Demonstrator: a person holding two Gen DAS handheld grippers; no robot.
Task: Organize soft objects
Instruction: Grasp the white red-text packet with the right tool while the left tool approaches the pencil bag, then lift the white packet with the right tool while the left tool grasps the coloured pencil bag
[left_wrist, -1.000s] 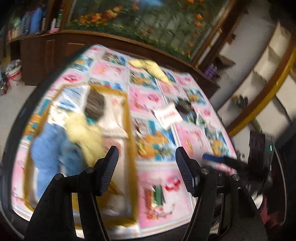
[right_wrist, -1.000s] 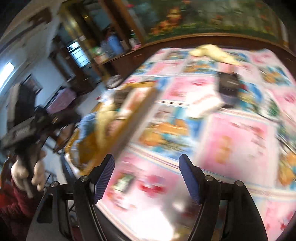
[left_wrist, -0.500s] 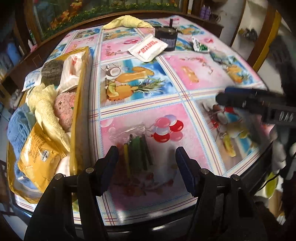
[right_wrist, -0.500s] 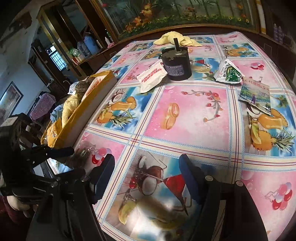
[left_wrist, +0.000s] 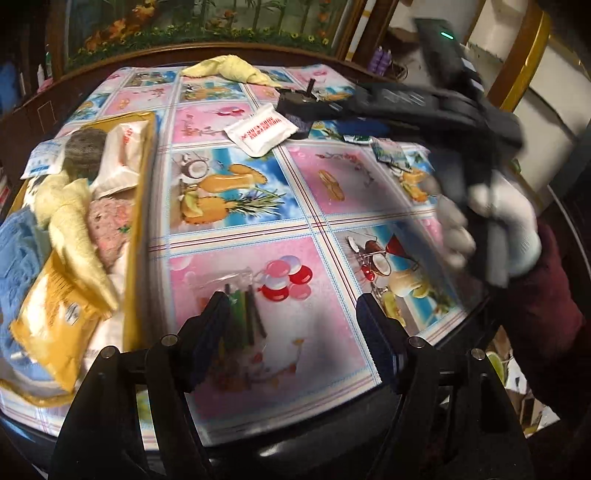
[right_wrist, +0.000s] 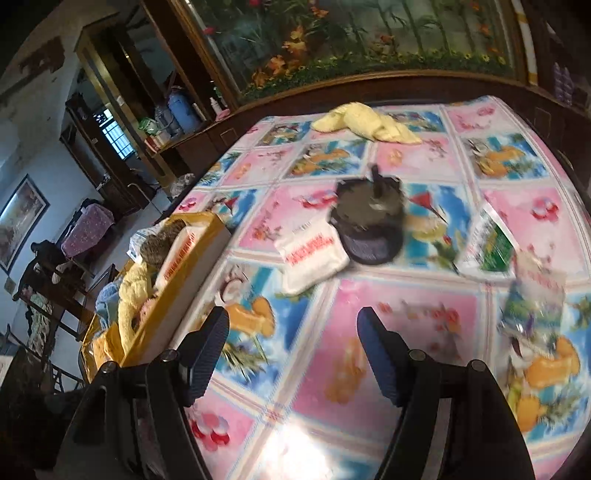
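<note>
Here, the clear bag of pencils (left_wrist: 242, 306) lies flat on the worktop (left_wrist: 332, 229), just beside the yellow tray (left_wrist: 142, 206) of soft things. Your left gripper (left_wrist: 291, 321) hangs above the bag; its jaws have just opened wider, holding nothing. Your right gripper (right_wrist: 293, 339) is open too.

My left tongs (left_wrist: 291, 325) angle down over the near edge of the counter (left_wrist: 332, 206), jaws just widened, the pads pressing nothing. My right tongs (right_wrist: 293, 347) stand parted and empty too, tilted down farther in over the counter. My white-gloved right hand (left_wrist: 495, 236), dark red sleeve behind it, grips their blurred black handle.
</note>
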